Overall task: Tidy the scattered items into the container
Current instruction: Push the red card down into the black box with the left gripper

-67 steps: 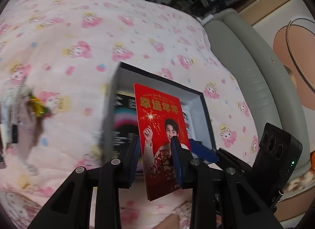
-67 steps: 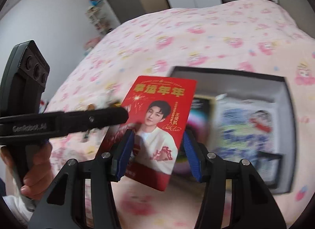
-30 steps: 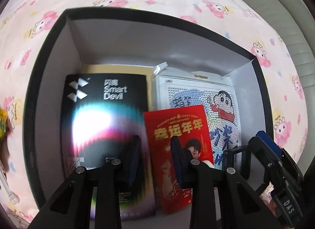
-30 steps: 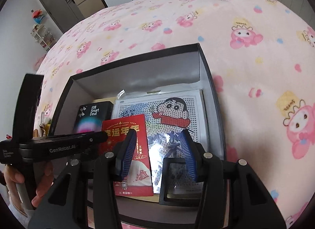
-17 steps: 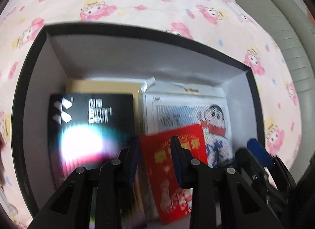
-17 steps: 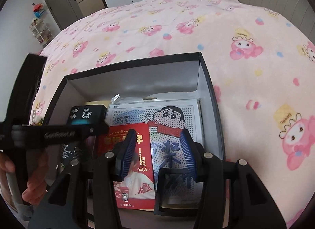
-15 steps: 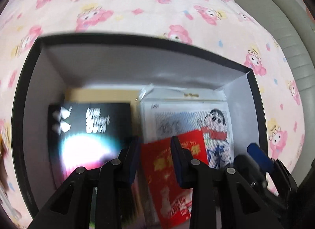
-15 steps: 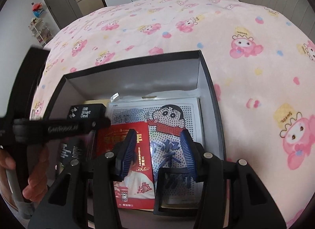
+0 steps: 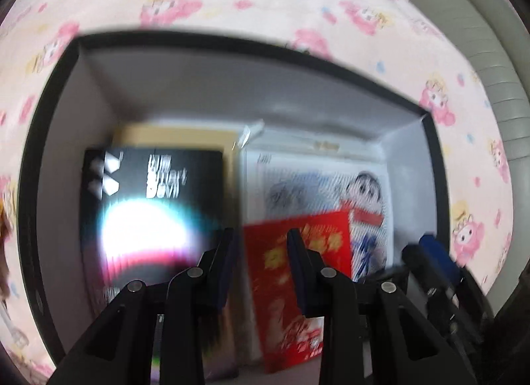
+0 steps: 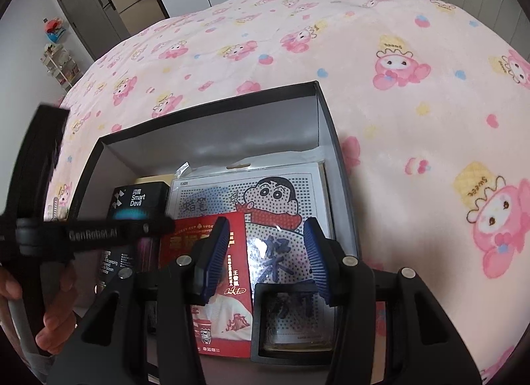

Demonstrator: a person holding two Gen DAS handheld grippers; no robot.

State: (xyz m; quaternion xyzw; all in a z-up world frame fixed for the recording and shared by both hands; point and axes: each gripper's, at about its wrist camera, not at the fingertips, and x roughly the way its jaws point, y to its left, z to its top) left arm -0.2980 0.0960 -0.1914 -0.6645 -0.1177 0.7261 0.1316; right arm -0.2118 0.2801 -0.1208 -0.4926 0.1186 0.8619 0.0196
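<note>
The black box with a white inside [image 9: 49, 153] [image 10: 328, 120] rests on the pink blanket. A red photo card [image 9: 318, 239] [image 10: 232, 318] lies flat in it, over a cartoon dot sheet [image 9: 364, 192] [image 10: 265, 192] and beside a black Smart Devil package [image 9: 149, 186] [image 10: 139, 199]. My left gripper [image 9: 261, 242] [image 10: 159, 226] hovers over the card's left edge, jaws partly apart and gripping nothing. My right gripper [image 10: 266, 229] [image 9: 427, 252] hangs open above the card and the sheet, nothing between its pads.
A small black frame [image 10: 258, 318] sits in the box's near right corner. A tan flat packet [image 9: 175, 136] lies under the black package. A hand [image 10: 49, 318] holds the left gripper. A grey padded edge [image 9: 480, 53] borders the bed; small items [image 9: 5, 219] lie left of the box.
Two seconds ago the red card was held up over the bed; now it lies flat in the box. Over the last second the left gripper drifted slightly, and the right one stayed put.
</note>
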